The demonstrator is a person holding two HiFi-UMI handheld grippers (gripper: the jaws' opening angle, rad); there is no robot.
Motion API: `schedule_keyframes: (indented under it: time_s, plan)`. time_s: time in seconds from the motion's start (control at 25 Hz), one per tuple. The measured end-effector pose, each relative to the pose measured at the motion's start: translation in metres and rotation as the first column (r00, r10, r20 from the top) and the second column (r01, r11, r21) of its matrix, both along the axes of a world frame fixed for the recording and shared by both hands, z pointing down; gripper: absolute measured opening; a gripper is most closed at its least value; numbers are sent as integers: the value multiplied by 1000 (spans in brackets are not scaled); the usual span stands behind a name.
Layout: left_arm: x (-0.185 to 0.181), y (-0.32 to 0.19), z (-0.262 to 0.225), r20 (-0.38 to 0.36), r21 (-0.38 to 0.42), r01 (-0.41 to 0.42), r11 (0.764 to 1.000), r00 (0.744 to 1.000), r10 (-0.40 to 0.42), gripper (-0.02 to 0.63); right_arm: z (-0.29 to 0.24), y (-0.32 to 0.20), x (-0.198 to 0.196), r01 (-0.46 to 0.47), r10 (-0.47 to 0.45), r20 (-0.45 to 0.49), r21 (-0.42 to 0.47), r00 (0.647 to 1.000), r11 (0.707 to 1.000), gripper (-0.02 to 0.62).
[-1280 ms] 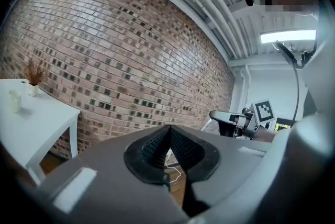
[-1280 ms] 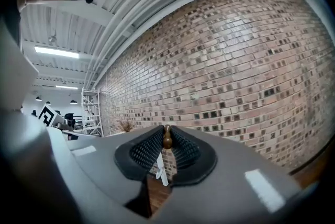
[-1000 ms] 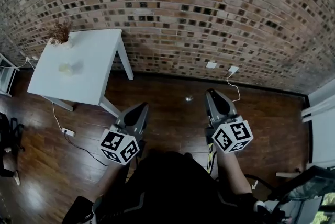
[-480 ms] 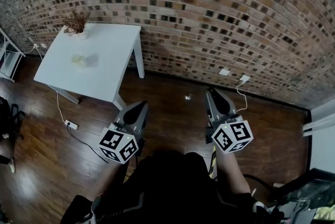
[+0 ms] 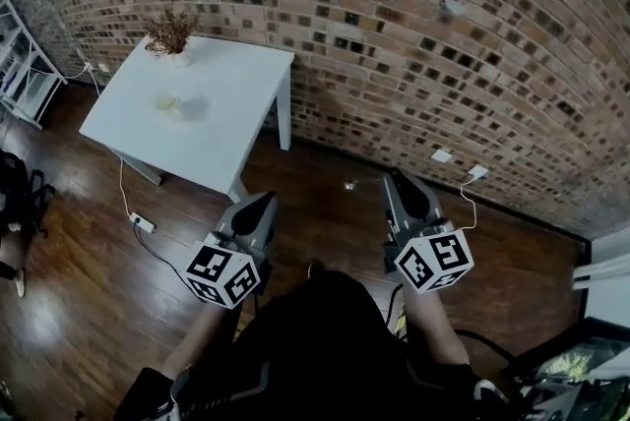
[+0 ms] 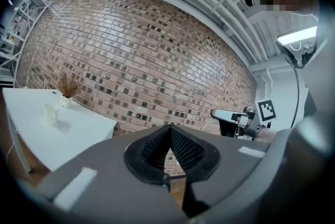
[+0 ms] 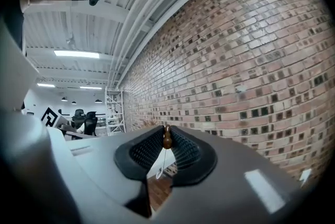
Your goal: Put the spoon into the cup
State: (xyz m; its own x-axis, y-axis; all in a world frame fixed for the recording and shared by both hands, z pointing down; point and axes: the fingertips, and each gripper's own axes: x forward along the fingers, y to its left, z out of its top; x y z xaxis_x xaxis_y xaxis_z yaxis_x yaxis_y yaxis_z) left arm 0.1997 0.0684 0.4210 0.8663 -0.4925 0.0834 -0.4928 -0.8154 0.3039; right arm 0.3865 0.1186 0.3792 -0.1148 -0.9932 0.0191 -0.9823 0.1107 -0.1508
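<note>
My right gripper (image 5: 396, 176) (image 7: 167, 133) is shut on a thin metal spoon. Its brown knobbed end (image 7: 167, 140) sits between the pads. The stem hangs down to the bowl (image 7: 159, 172), which glints over the floor (image 5: 349, 184) in the head view. The pale cup (image 5: 169, 102) (image 6: 51, 113) stands on the white table (image 5: 226, 119) (image 6: 78, 129), far ahead and to the left of both grippers. My left gripper (image 5: 263, 201) (image 6: 167, 130) is shut with nothing in it. Both grippers point level, side by side over the dark wood floor.
A dried plant in a small vase (image 5: 171, 28) (image 6: 67, 91) stands at the table's far corner by the brick wall (image 5: 413, 45). A power strip and cable (image 5: 144, 223) lie on the floor beside the table. White shelving (image 5: 25, 75) stands at the far left.
The table with the cup has slid right and down in the head view and looks closer. Both grippers keep their places relative to the person, the spoon still held.
</note>
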Motion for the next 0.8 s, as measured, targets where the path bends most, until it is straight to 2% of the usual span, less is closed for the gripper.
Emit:
schedule_keyframes:
  time_s: [0.56,0.8]
  plan:
    - [-4,-72,-16,52,25,141,990,988,-142,-6,-9,-87,2,146,-147,25,30,989,989,51]
    - [-24,-96,-14,59,37,192,981,979,-194,-6,-7,-114,-15,197,-197,20,10,980,980,51]
